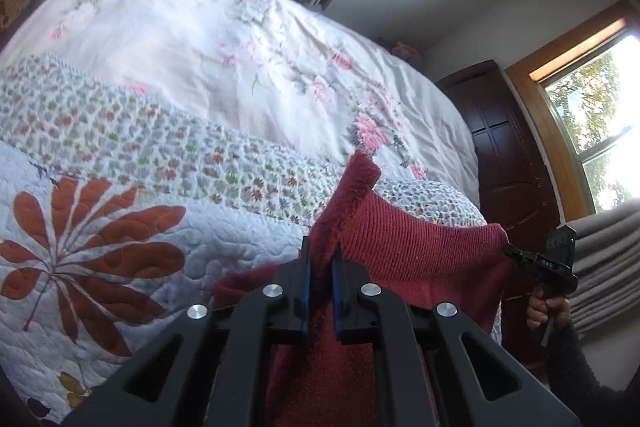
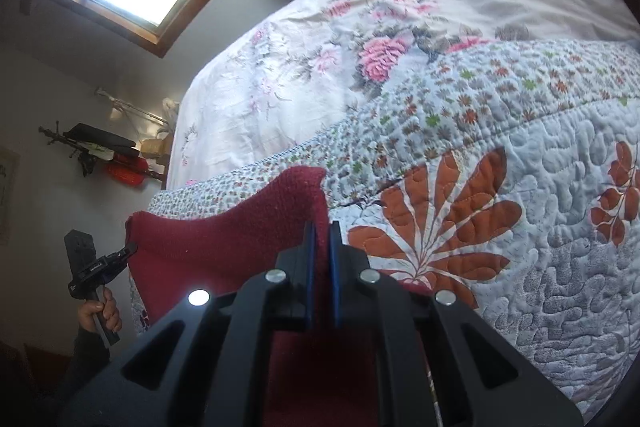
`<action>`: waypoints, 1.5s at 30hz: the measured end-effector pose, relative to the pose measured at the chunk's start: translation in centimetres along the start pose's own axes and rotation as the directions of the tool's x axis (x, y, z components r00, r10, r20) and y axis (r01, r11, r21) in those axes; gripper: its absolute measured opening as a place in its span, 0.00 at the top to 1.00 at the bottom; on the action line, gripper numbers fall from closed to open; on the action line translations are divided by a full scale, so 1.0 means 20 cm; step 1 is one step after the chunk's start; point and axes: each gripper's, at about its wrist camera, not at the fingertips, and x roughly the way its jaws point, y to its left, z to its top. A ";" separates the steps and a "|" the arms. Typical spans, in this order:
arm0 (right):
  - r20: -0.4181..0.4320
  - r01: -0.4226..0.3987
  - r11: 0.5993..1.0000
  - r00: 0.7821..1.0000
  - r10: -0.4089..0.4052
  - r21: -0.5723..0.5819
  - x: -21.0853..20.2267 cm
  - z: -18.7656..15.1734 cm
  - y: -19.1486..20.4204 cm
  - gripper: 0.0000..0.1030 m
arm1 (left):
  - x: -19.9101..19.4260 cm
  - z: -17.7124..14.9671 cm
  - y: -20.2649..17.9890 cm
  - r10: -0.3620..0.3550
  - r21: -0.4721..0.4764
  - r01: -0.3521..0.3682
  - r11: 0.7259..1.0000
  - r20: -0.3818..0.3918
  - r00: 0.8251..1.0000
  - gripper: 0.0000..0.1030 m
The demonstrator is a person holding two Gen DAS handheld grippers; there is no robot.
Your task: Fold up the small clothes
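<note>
Closest in the left wrist view, the left gripper (image 1: pixel 321 259) has its blue pads pressed together on a corner of the red knit garment (image 1: pixel 420 247), with a tuft of the fabric standing up past the fingertips. In the right wrist view, the right gripper (image 2: pixel 322 247) is likewise clamped on the opposite corner of the same garment (image 2: pixel 224 243), so the cloth hangs stretched between the two tools, lifted above the quilt (image 1: pixel 160 235) rather than lying flat on it. Each grip takes only a small bite near an edge, and that is the main risk: if the hands pull apart too hard, or swing the cloth down quickly, the thick knit may slide out from between the pads and one corner would drop. The top edge sags in the middle, so laying it down unevenly would probably leave a crooked or bunched fold. The lower part of the garment is hidden behind the gripper bodies, and I cannot tell whether it is already touching the bed; if it drags on the textured quilt, it could catch and roll under itself. Farther off lies the pale floral bedspread (image 1: pixel 224 39), and beyond that a dark wooden door (image 1: pixel 508 155) and a bright window (image 1: pixel 596 107), none of which stand in the way.
</note>
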 end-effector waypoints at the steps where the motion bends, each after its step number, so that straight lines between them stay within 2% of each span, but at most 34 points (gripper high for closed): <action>1: -0.021 0.021 1.000 1.000 -0.020 0.013 0.05 0.01 -0.03 0.94 | 0.07 0.00 0.05 0.014 -0.027 -0.015 1.000 -0.037 0.999 0.93; 3: -0.073 0.051 0.998 0.996 -0.047 0.045 0.13 0.01 -0.09 0.94 | 0.15 0.00 0.13 0.028 -0.072 -0.034 0.997 -0.089 0.996 0.93; 5: -0.102 0.075 0.996 0.992 -0.069 0.056 0.17 0.00 -0.12 0.94 | 0.17 0.00 0.18 0.012 -0.115 -0.024 0.993 -0.109 0.994 0.93; 8: -0.096 0.061 0.997 0.994 -0.056 0.052 0.14 0.02 -0.09 0.94 | 0.13 0.01 0.17 -0.029 -0.127 0.018 0.992 -0.084 0.996 0.93; 12: -0.058 0.034 0.999 0.998 -0.032 0.039 0.07 0.06 -0.04 0.94 | 0.05 0.06 0.10 -0.050 -0.096 0.045 0.994 -0.043 0.998 0.93; 21: -0.042 0.058 0.995 0.998 -0.055 0.083 0.15 0.14 -0.10 0.95 | 0.06 0.20 0.12 -0.021 -0.100 0.021 0.995 0.006 1.000 0.93; 25: -0.097 0.075 0.991 0.993 -0.063 0.115 0.27 0.11 -0.18 0.95 | 0.19 0.15 0.22 0.026 -0.138 -0.035 0.990 -0.067 0.997 0.93; 26: -0.119 0.073 0.991 0.991 -0.059 0.112 0.30 0.09 -0.19 0.94 | 0.21 0.13 0.24 0.022 -0.151 -0.034 0.988 -0.078 0.997 0.93; 27: -0.133 0.064 0.991 0.990 -0.048 0.118 0.31 0.08 -0.20 0.88 | 0.22 0.11 0.26 0.006 -0.168 -0.021 0.985 -0.087 0.996 0.92; 29: -0.155 0.037 0.989 0.988 -0.015 0.141 0.30 0.06 -0.21 0.62 | 0.21 0.09 0.28 -0.032 -0.184 0.013 0.983 -0.102 0.994 0.85; 30: -0.164 0.036 0.988 0.986 -0.012 0.149 0.28 0.06 -0.21 0.32 | 0.21 0.09 0.29 -0.052 -0.186 0.029 0.982 -0.121 0.991 0.62; 31: -0.166 0.040 0.988 0.986 -0.015 0.147 0.27 0.07 -0.22 0.27 | 0.20 0.10 0.30 -0.060 -0.193 0.033 0.981 -0.135 0.989 0.29; 32: -0.172 0.036 0.989 0.985 -0.011 0.142 0.27 0.07 -0.22 0.27 | 0.19 0.10 0.31 -0.071 -0.195 0.045 0.980 -0.131 0.989 0.20; 33: -0.188 0.027 0.989 0.982 0.001 0.145 0.27 0.08 -0.22 0.27 | 0.18 0.11 0.32 -0.086 -0.199 0.060 0.978 -0.127 0.988 0.19; 36: -0.254 -0.012 0.985 0.966 0.056 0.171 0.34 0.10 -0.23 0.27 | 0.22 0.14 0.34 -0.138 -0.232 0.096 0.968 -0.170 0.976 0.18; 40: -0.299 -0.002 0.990 0.953 0.044 0.141 0.44 0.13 -0.20 0.31 | 0.32 0.17 0.29 -0.110 -0.173 0.070 0.982 -0.232 0.966 0.20; 41: -0.305 0.008 0.990 0.952 0.035 0.138 0.45 0.13 -0.20 0.36 | 0.34 0.18 0.28 -0.106 -0.162 0.067 0.985 -0.241 0.965 0.24; 43: -0.312 0.029 0.990 0.950 0.016 0.139 0.43 0.13 -0.20 0.48 | 0.38 0.19 0.24 -0.100 -0.136 0.063 0.989 -0.285 0.953 0.65; 45: -0.310 0.024 0.992 0.951 0.016 0.126 0.39 0.13 -0.20 0.50 | 0.39 0.19 0.21 -0.074 -0.101 0.045 0.994 -0.305 0.950 0.67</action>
